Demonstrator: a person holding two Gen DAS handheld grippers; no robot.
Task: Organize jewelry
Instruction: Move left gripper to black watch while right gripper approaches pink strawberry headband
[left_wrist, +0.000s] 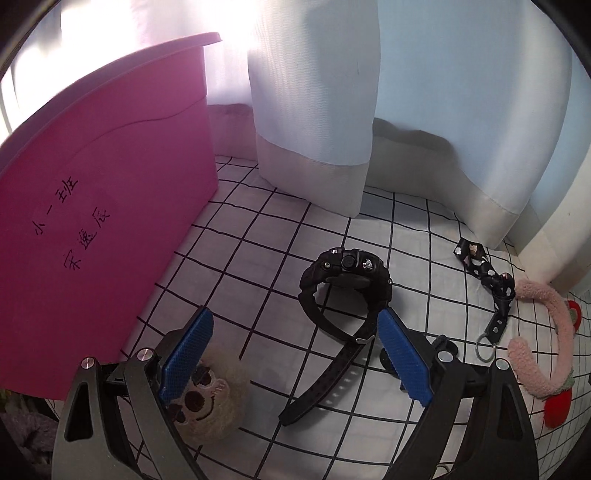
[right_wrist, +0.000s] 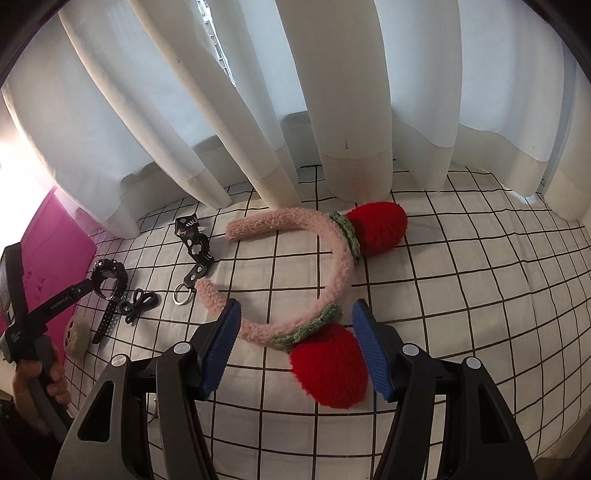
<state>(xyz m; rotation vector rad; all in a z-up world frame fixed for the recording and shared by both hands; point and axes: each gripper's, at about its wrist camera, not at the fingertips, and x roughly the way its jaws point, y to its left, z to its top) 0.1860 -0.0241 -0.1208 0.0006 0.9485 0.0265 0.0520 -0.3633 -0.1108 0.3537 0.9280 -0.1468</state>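
A black wristwatch (left_wrist: 343, 288) lies on the checked bed sheet (left_wrist: 258, 236), its strap trailing toward me. My left gripper (left_wrist: 295, 315) hovers open just short of it, the blue pads either side of the strap's buckle end, touching nothing. In the right wrist view a pink fuzzy headband (right_wrist: 340, 266) with two red strawberry pompoms lies on the sheet. My right gripper (right_wrist: 297, 308) stands open over it, with the nearer strawberry (right_wrist: 328, 369) between the fingers but not squeezed. A hand (right_wrist: 33, 380) holds the left gripper (right_wrist: 86, 288) by the watch (right_wrist: 109, 275).
A magenta box (left_wrist: 92, 221) with handwriting stands at the left. A beige fuzzy skull-face piece (left_wrist: 210, 402) lies under my left finger. A black flowered key strap (left_wrist: 484, 280) with a ring and a black hair tie (right_wrist: 140, 306) lie between watch and headband. White curtains (left_wrist: 314, 110) hang behind.
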